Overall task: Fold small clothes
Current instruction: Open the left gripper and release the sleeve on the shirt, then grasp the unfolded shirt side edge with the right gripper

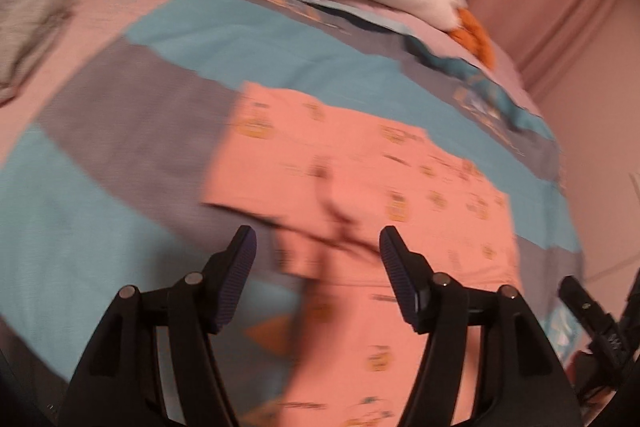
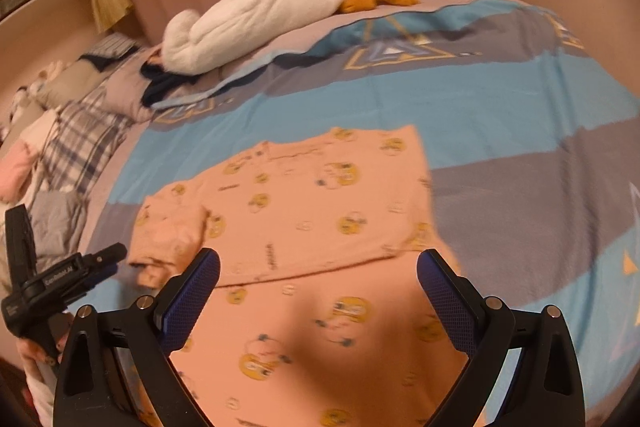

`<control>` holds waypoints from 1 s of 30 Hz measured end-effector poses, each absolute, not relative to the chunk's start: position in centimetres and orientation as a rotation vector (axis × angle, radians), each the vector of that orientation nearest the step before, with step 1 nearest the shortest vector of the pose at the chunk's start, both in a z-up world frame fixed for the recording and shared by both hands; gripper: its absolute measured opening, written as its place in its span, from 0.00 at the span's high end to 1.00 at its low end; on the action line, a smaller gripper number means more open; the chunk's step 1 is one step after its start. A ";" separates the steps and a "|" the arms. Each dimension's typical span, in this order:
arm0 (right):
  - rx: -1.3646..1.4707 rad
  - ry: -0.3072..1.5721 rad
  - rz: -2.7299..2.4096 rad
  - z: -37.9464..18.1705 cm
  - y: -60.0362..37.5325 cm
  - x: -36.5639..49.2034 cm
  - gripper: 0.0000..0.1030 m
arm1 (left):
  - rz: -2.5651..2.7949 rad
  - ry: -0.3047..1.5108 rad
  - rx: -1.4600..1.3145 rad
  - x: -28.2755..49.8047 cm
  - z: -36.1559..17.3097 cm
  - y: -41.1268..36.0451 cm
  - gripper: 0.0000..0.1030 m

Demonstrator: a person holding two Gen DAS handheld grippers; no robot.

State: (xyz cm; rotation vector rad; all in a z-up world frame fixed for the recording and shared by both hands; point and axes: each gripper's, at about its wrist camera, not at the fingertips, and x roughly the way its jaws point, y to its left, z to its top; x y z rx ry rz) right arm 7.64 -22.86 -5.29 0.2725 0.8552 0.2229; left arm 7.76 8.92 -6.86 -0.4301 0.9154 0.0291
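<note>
A small salmon-pink garment (image 1: 360,167) printed with yellow cartoon faces lies flat on the bed; the left wrist view is blurred. In the right wrist view the garment (image 2: 320,187) shows a folded-over layer with its edge running across the near part, and a bunched sleeve at its left. My left gripper (image 1: 318,247) hovers open above the garment's near edge, with nothing between its fingers. My right gripper (image 2: 320,259) is also open above the near part of the cloth, gripping nothing. The left gripper's black body (image 2: 60,279) shows at the left edge, with a hand under it.
The bedcover (image 2: 500,99) is striped blue and grey. A white plush toy (image 2: 256,19) with orange feet lies at the far side, next to dark clothes (image 2: 168,83). A plaid pillow (image 2: 84,135) and grey cloth sit at the left. Pink curtains stand behind the bed.
</note>
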 end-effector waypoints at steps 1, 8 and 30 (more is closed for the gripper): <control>0.259 0.860 0.240 -5.2 -22.0 7.9 0.04 | 0.051 0.913 -0.433 7.4 -6.9 9.6 0.38; 0.086 0.885 0.394 -4.7 -13.4 10.1 0.04 | 0.168 0.923 -0.487 5.3 -7.6 13.7 0.39; -0.047 0.997 0.548 -8.4 -4.6 14.4 0.88 | 0.245 0.924 -0.514 3.3 -7.6 17.0 0.39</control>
